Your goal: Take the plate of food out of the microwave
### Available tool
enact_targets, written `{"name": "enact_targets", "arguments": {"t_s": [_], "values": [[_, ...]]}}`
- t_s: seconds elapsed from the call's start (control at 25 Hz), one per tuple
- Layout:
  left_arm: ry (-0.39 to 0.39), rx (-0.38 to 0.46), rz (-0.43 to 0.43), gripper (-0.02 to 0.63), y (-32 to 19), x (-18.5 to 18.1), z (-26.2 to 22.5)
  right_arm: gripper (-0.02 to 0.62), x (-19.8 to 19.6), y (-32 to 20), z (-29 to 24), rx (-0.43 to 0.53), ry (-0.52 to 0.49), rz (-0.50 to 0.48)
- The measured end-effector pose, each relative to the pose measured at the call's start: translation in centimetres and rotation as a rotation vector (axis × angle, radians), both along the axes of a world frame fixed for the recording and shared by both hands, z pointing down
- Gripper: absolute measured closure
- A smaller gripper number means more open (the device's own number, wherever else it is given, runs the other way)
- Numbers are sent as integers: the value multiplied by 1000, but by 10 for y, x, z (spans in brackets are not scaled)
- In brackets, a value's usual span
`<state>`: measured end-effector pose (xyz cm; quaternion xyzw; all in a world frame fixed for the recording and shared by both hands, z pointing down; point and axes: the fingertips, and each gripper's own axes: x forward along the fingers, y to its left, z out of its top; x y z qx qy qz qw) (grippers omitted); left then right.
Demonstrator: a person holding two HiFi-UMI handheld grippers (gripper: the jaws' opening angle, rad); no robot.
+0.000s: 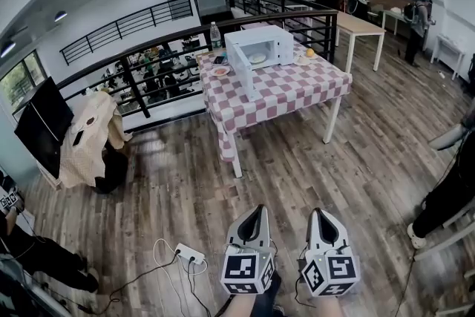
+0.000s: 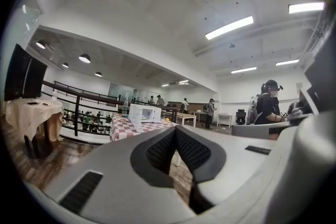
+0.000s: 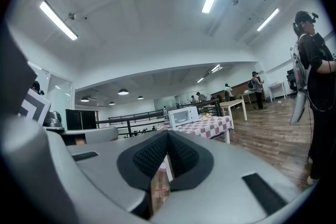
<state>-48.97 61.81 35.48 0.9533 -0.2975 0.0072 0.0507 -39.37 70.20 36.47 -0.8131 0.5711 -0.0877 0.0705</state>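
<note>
Two grippers sit at the 6 o'clock edge of the head view, side by side, pointing toward 12 o'clock. The left gripper (image 1: pixel 259 209) has its jaws together, the dark pads meeting at the tip in its own view, with nothing between them. The right gripper (image 1: pixel 315 211) is likewise closed on nothing, its pads pressed tip to tip. Both are well apart from the table (image 1: pixel 297 89), which stands at 12 o'clock from them under a red-and-white checked cloth.

On that table stands the white microwave (image 1: pixel 261 45). Its door (image 1: pixel 242 69) is swung wide open toward 7 o'clock. The plate of food (image 1: pixel 257 57) lies inside the cavity, a pale disc on the microwave floor; what is on it is too small to tell.

A water bottle (image 1: pixel 215 36) stands upright at 10 o'clock of the microwave. A small dish (image 1: pixel 220 71) lies at 8 o'clock, just beside the open door. An orange fruit (image 1: pixel 309 52) rests at 3 o'clock, near the table's right side.

A black railing (image 1: pixel 148 48) runs behind the table. On the wooden floor (image 1: pixel 349 167), a white power strip (image 1: pixel 189 254) lies at 9 o'clock of the left gripper, with cables trailing from it. Several people stand far off at 1 o'clock.
</note>
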Motion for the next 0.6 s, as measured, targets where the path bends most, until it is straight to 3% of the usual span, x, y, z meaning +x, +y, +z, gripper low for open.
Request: {"name": "enact_targets", "arguments": {"t_s": [0.6], "values": [[15,-17,68,586,-112,114,1,604,104,-111,2,-20,10,39]]}}
